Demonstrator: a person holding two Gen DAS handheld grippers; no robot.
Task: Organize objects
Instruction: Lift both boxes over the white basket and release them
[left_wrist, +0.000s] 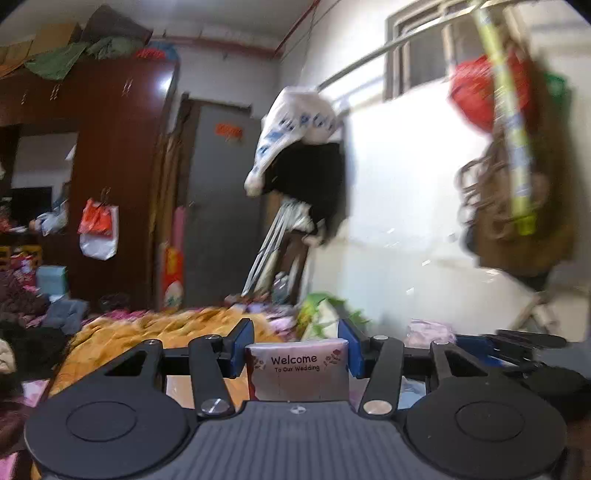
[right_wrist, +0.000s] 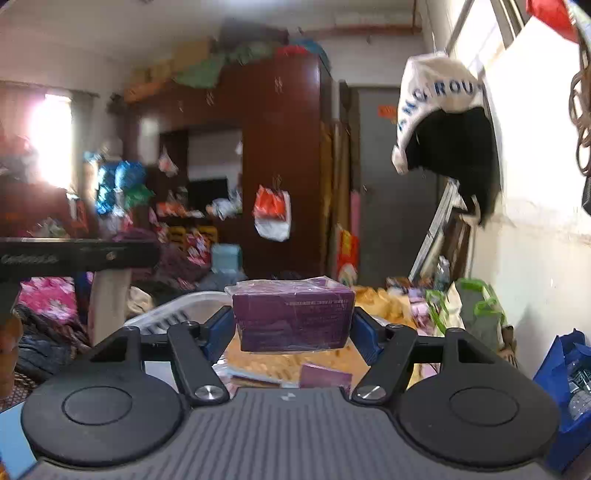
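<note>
Both packs are up in the air, so this looks like the carrying step; next each needs a place to be set down, likely the white basket (right_wrist: 177, 306) at centre left. The left gripper (left_wrist: 297, 347) clamps a soft tissue pack (left_wrist: 298, 371) printed "Welcome", low centre. The right gripper (right_wrist: 293, 325) pinches a purple box (right_wrist: 291, 317), boxy, wrapped in glossy film, mid-frame.

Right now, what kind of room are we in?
Most likely a cluttered bedroom in a home: a tall dark wooden wardrobe, an orange quilt spread over what looks like a bed, and clothes hanging on the wall rail.
</note>
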